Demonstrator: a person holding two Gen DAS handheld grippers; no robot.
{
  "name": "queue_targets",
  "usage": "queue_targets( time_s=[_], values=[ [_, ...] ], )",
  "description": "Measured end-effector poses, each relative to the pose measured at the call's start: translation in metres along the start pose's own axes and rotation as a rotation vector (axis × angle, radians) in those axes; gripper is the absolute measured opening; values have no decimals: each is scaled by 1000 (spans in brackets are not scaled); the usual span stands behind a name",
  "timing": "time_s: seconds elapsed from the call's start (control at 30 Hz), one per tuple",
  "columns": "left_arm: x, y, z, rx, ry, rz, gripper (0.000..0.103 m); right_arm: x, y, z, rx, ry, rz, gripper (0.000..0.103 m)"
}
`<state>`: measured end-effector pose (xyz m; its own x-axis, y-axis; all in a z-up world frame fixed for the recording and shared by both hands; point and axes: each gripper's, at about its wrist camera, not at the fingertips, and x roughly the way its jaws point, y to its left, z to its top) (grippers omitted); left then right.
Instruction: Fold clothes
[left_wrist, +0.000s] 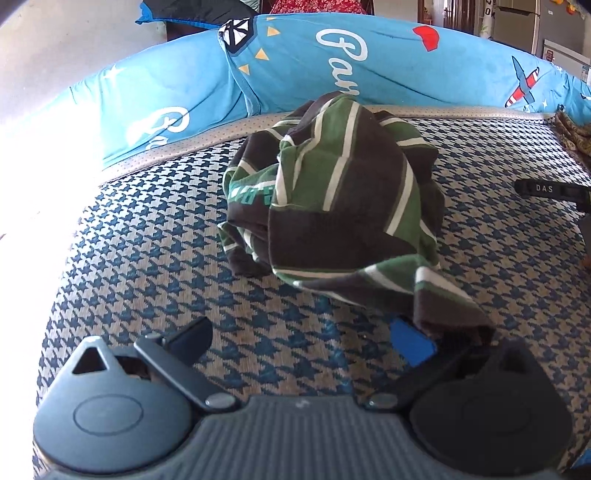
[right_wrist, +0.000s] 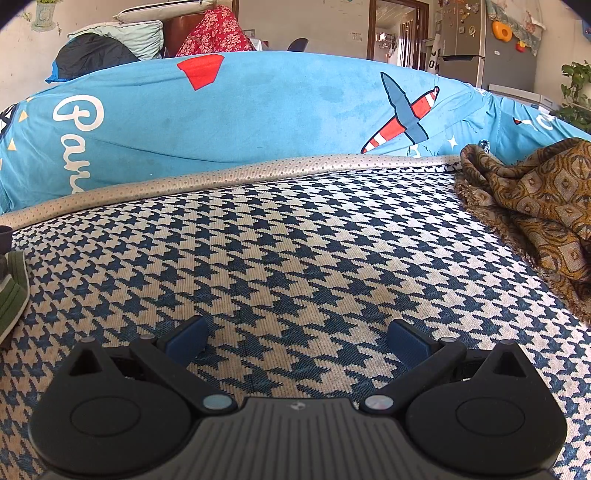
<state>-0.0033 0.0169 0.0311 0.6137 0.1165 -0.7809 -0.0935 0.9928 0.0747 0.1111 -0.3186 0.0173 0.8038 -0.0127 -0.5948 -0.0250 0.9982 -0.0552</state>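
A crumpled shirt (left_wrist: 340, 199) with green, dark brown and white stripes lies bunched on the blue-and-cream houndstooth cover (left_wrist: 155, 266). My left gripper (left_wrist: 303, 338) is open just in front of it; one corner of the shirt drapes over the blue pad of its right finger (left_wrist: 412, 341). In the right wrist view my right gripper (right_wrist: 297, 341) is open over bare houndstooth cover (right_wrist: 295, 258), nothing between its fingers. Only an edge of the striped shirt (right_wrist: 13, 291) shows at that view's far left. The tip of the right gripper (left_wrist: 546, 190) shows at the right edge of the left wrist view.
A bright blue cushion (right_wrist: 258, 110) printed with planes and lettering runs along the back of the cover. A brown and gold patterned cloth (right_wrist: 535, 206) lies heaped at the right. Furniture, a fridge and a doorway stand in the room beyond.
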Motion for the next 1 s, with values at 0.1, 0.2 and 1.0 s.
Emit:
queue_targets(
  time_s=[0.1, 0.2, 1.0],
  values=[
    [1, 3, 8, -12, -23, 16, 103, -1, 1, 1, 9, 10, -9, 103],
    [3, 10, 18, -42, -40, 29, 103, -9, 8, -3, 33, 31, -52, 103],
    [6, 25, 22, -105, -43, 55, 103, -165, 136, -55, -322, 141, 574, 103]
  ],
)
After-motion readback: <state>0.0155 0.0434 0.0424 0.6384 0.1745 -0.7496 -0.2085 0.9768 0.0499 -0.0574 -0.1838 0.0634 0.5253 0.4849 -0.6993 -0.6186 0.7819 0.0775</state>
